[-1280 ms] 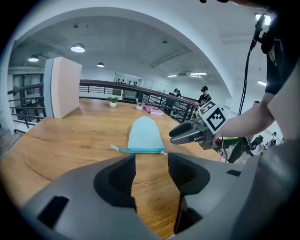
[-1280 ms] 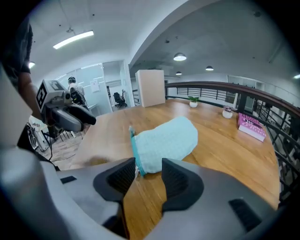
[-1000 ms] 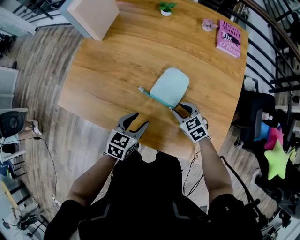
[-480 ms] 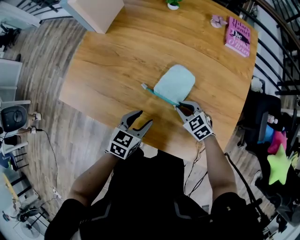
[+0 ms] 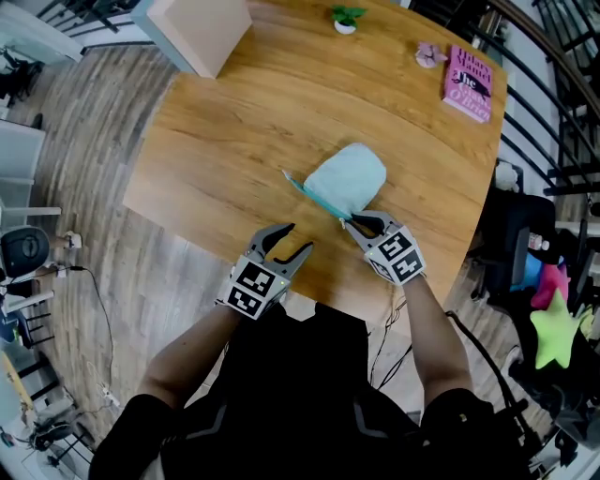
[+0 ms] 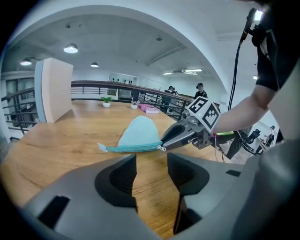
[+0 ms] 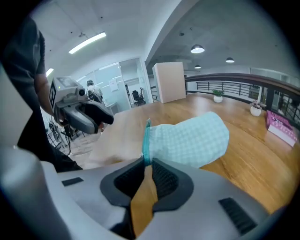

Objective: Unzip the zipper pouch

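The zipper pouch (image 5: pixel 347 180), pale turquoise with a darker teal zipper, lies on the wooden counter (image 5: pixel 234 141) a little right of the middle of the head view. Its zipper is closed along the whole edge that faces the person, so the content cannot be seen.

The right tongs (image 5: pixel 347 223) have just been closing. One second ago they stood wider around the lower right end of the zipper, and now they are nearly pressed together and pinch the zipper pull (image 6: pixel 161 148) there. The pouch itself rests at about the same place as before. The left tongs (image 5: pixel 298 239) are spread as earlier, with only bare wood between them. They are at the lower left of the pouch and apart from it.

Far from the pouch, along the upper edge of the frame, stand a beige box (image 5: pixel 202 28), a small potted plant (image 5: pixel 346 17), a small pink object (image 5: pixel 427 54) and a pink book (image 5: pixel 467 82).
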Available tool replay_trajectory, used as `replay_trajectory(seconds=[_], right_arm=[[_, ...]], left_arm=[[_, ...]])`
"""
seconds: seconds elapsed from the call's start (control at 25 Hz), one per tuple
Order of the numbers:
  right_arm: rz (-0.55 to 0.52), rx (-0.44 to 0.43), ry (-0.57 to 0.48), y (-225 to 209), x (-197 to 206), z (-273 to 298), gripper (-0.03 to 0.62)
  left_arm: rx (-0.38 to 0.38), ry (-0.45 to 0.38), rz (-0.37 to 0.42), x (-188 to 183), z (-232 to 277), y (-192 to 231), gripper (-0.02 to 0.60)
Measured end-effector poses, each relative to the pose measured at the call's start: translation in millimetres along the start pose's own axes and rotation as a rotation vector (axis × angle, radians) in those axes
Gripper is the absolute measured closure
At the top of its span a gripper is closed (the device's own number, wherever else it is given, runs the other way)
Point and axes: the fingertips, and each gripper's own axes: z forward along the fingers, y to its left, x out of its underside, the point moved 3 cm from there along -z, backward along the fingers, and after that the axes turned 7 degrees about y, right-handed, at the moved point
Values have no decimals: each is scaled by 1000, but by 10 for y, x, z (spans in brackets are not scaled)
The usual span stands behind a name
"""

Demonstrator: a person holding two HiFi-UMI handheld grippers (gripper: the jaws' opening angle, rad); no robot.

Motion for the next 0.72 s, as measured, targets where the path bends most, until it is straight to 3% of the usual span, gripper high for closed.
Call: replay_trajectory(seconds=[0.48,0.72], right_arm=[[217,26,-153,298,-786,-691,540],[294,50,-218,448,-1094,-1142,540]], left_arm=[[47,-142,182,-711,-424,-90,359],[103,-214,371,-1077,-646,-276,374]])
